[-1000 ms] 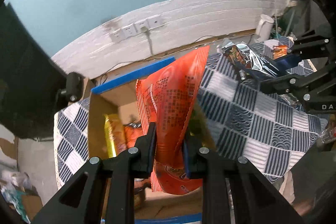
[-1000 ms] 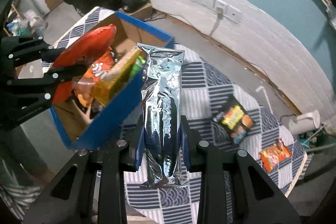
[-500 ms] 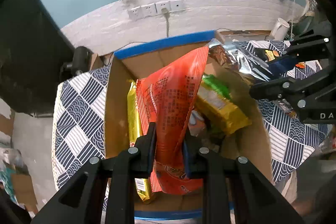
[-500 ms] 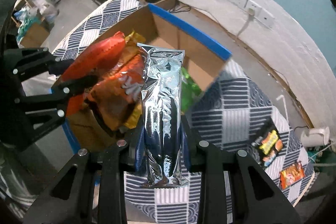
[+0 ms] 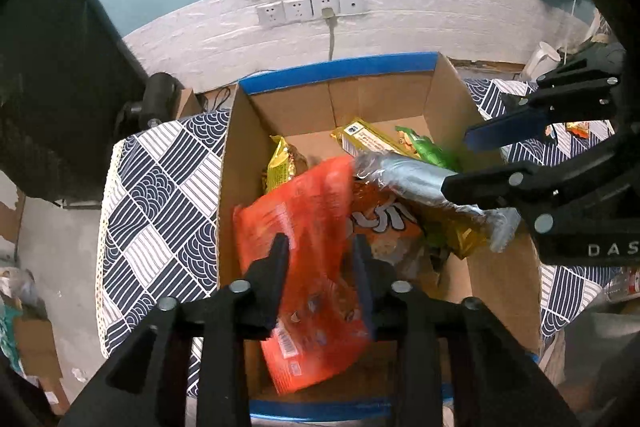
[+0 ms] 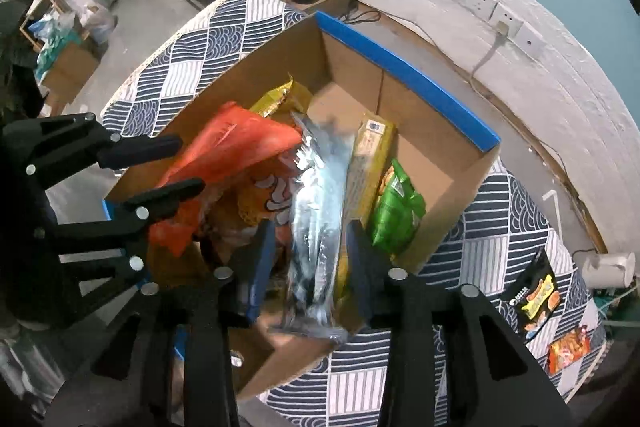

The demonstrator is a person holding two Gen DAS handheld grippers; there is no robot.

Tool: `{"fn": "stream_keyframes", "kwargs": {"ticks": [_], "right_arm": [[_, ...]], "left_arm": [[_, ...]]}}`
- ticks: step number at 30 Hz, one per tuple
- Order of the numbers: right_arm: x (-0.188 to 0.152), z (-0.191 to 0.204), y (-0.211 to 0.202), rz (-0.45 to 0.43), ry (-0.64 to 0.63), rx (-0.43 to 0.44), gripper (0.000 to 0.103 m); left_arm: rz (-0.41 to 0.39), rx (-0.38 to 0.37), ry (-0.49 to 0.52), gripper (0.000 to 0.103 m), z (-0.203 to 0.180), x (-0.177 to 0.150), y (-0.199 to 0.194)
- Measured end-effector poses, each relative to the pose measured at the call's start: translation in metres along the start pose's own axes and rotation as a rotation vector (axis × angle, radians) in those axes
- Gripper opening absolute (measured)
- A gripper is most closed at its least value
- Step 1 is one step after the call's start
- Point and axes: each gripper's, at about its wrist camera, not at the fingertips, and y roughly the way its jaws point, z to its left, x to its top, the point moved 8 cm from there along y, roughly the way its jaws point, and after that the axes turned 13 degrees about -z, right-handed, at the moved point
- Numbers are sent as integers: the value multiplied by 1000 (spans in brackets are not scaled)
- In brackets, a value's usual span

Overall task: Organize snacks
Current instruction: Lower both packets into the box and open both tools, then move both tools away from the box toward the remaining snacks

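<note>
**Ana:** Left gripper (image 5: pixel 318 257) hung over the cardboard box (image 5: pixel 448 95), jaws opening, with the orange bag (image 5: pixel 308 267) between them. The fingers (image 5: pixel 272 267) stood just clear of the film, so I judged the bag was being let go, and it sagged down into the box.

**Ben:** How would that bag handle?

**Ana:** Light and soft, I'd guess. It bent over at the top. The film looked slick, so a pinch near a sealed edge seemed safer than one on the puffy middle, and whatever was inside probably crushed easily.

**Ben:** And further right?

**Ana:** Right gripper (image 6: pixel 310 247) pointed down into the same box, jaws also opening, the silver packet (image 6: pixel 320 211) lying lengthwise between them. There was a gap on both sides, so no grip. That packet looked long, crinkly and slippery.

**Ben:** Anything left outside?

**Ana:** A black snack bag (image 6: pixel 534 297) and a small orange packet (image 6: pixel 570 349) lay flat on the checked cloth (image 6: pixel 500 247), well apart from the box. Being flat, each probably needed lifting by an edge.
</note>
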Motion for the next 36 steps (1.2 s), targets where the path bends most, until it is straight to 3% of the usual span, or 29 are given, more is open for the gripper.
{"fn": "stream_keyframes", "kwargs": {"ticks": [4,18,23,26,29,36], "right_arm": [[-1,-4,-4,-9,4,-11,43],[-16,-33,-30,-39,14,-56,49],[-26,-56,-41,-46,42,-77,51],[-36,-73,-49,-48,62,-100,52],[-46,-94,-59,-55,83,-137,65],[-73,-148,-75,-49,143,-202,65]], "left_arm": [[-16,6,14,48,-2,3,-3],[-22,-10,21,52,-26,19,-3],[-30,-21,54,53,-49,29,-2],[-37,-25,75,62,-65,36,-2],[-42,-33,100,64,-83,43,0],[-38,-53,141,77,-127,63,8]]}}
